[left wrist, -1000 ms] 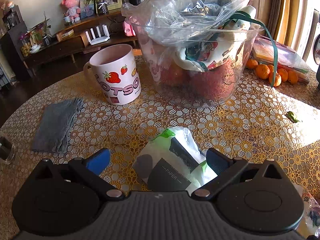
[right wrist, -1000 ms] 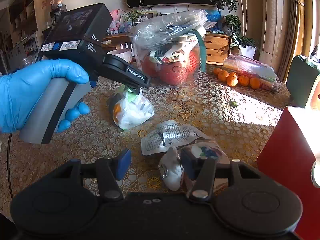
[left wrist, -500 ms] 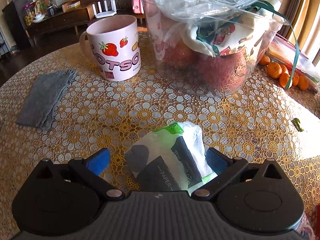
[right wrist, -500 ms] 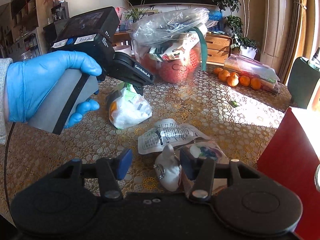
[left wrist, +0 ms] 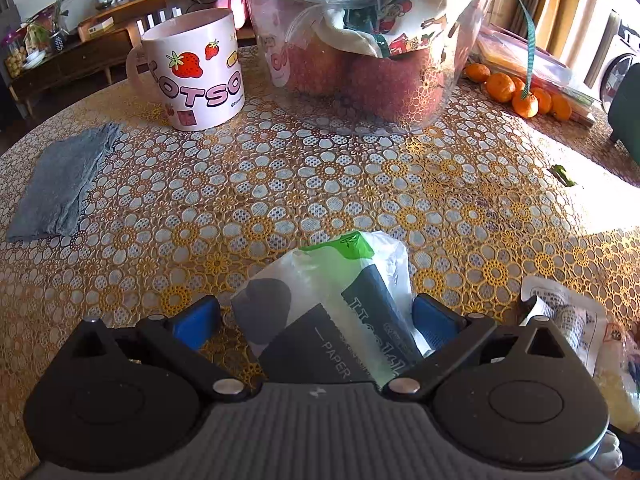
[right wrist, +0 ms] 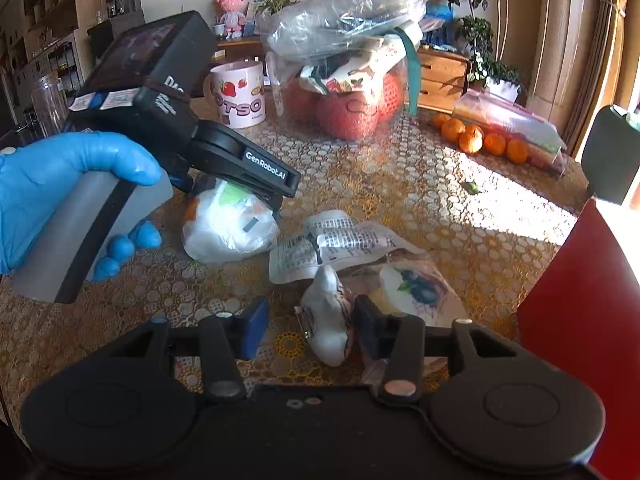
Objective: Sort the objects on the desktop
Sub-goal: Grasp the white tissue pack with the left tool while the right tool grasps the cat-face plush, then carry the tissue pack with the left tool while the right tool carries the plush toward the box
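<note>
While fingers (left wrist: 196,322) straddle tissue pack (left wrist: 332,312), clear tub (left wrist: 360,40) holds red fruit (left wrist: 396,88).

Black plastic left gripper (right wrist: 276,196) with blue pads, white "GenRobot.AI" lettering, grey handle. Blue glove on left hand (right wrist: 60,184). Silver screws at finger pivots.

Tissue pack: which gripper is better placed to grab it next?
Left. The left gripper already straddles the tissue pack, open, one finger on each side. The right gripper is open around a small white item nearer the table edge.

Home living room: sideboard (left wrist: 72,60), houseplants (right wrist: 480,40), curtains (right wrist: 580,40).
</note>
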Motion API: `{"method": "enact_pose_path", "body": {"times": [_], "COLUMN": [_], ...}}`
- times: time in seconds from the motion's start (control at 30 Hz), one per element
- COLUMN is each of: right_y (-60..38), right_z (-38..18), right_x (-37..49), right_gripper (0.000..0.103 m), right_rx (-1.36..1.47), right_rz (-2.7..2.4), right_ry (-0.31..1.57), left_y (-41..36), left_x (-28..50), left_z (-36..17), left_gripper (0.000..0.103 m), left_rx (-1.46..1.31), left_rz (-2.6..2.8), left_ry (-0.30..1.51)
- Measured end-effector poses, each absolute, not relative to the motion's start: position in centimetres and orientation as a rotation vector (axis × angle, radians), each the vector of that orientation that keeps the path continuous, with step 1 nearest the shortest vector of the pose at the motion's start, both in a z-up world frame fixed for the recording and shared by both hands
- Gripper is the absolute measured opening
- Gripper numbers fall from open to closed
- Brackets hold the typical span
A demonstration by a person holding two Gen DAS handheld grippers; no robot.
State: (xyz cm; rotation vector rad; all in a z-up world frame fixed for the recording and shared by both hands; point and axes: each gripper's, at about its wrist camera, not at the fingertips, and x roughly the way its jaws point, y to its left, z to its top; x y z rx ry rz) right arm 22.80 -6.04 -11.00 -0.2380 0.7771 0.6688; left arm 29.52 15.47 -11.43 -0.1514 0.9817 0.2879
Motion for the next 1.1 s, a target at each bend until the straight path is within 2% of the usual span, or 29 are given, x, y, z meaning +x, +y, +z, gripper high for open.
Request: {"method": "enact_pose_path", "body": {"times": [0.1,0.27,0.5,1.1], "right_y": [-5.6,-5.4,-5.3,-7.0], "right_z": [-12.0,-12.6,-12.4,-11.7], "right_x": [22.5,22.0,21.8,21.3], "right_gripper": [0.042,0.042,0.035,0.032], "right_rx": [-0.266,-0.264,-0.249,-0.121], "right_rz": [0.662,0.657,0.651,0.632], "right_ry": [0.804,0.805,0.797,0.797], "left_y": [15.3,14.7,13.9,13.8], "left_x": [27.9,25.6,23.3,20.5], "left_z": [-11.6,-11.7,-11.6,-10.6], "left_gripper": [0.103,0.103,0.102,0.068], "left_rx": [-0.128,-0.107,-0.097,-0.205], "left_rz": [0.253,0.218,0.186,0.188], "left_ry": [0.967,0.944,0.942,0.912]}}
